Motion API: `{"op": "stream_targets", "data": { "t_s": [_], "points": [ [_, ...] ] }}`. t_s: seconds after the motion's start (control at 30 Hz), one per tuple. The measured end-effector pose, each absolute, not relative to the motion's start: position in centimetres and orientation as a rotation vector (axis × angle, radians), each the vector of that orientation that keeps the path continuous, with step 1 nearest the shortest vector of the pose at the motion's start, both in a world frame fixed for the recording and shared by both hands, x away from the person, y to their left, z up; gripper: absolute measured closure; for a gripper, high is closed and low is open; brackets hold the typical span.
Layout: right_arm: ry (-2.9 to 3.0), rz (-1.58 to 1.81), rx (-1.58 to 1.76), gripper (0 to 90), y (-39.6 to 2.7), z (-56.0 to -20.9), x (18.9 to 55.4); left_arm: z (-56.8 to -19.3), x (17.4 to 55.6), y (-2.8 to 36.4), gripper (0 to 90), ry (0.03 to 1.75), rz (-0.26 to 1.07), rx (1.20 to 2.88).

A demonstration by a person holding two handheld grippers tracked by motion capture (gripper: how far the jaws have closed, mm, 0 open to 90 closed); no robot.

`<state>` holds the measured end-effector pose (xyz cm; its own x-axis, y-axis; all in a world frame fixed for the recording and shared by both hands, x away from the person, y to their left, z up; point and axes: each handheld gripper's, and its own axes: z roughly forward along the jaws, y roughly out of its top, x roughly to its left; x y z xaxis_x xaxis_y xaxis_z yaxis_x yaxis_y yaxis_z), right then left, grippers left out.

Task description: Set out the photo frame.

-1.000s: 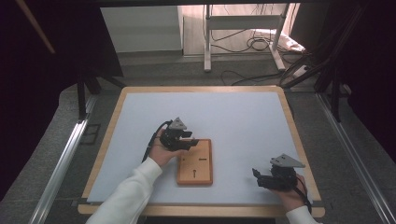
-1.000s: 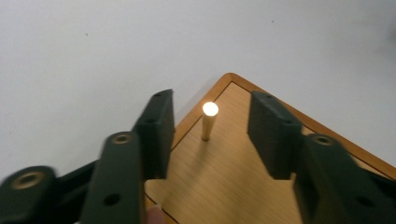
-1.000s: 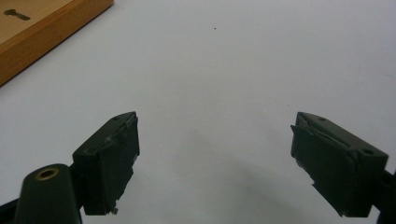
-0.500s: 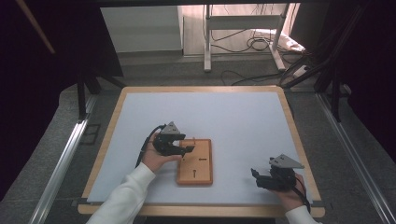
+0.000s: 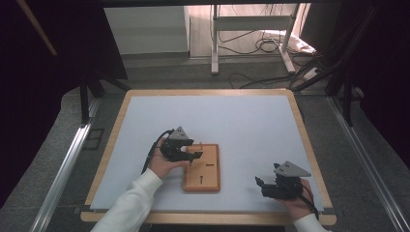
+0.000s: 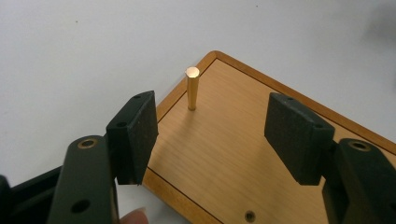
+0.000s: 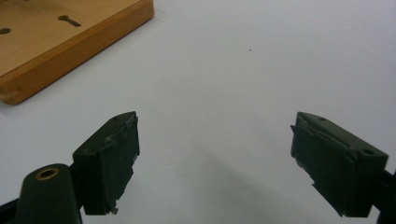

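Tabletop (image 5: 145, 125): white surface with a light wooden border, seen from above.

Wooden board (image 5: 202, 167): rectangular, lying flat a little toward the near edge, left of centre. Its top carries a keyhole-shaped slot and small holes. In the right gripper view one corner of the board (image 7: 70, 42) shows at upper left, with a slot visible on its top.

Brass peg (image 6: 192, 88): standing upright in the board near one corner, slightly tapered, flat top catching light. In the high view it is a thin pale mark near the board's far left corner (image 5: 199, 144).

Left hand-held gripper (image 5: 193, 154): held in the person's left hand, white sleeve (image 5: 128, 208) behind it, at the board's left edge with its tips over the board. In the left gripper view (image 6: 210, 126) the jaws stand wide apart, nothing between them; the peg lies ahead of the gap, nearer the left-hand pad, not touching either.

Right hand-held gripper (image 5: 260, 186): near the front right of the tabletop, well apart from the board, jaws pointing left toward it. In the right gripper view (image 7: 215, 163) the jaws are spread wide over bare white surface, holding nothing.
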<state>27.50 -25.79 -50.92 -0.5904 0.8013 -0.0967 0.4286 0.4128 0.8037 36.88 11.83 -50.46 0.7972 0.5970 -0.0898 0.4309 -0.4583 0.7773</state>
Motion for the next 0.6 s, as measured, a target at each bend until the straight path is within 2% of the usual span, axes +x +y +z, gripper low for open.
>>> {"op": "stream_targets", "data": {
  "t_s": [0.37, 0.6],
  "points": [
    [2.236, 1.104, 0.987, 15.4, -24.4, -50.8, 27.2, -51.1, 37.9, 11.3, 37.2, 0.740, 0.245, 2.155],
    [2.259, 1.091, 0.954, 15.4, -23.7, -51.0, 27.1, -51.4, 38.4, 10.7, 46.9, 0.714, 0.241, 2.166]
  ]
}}
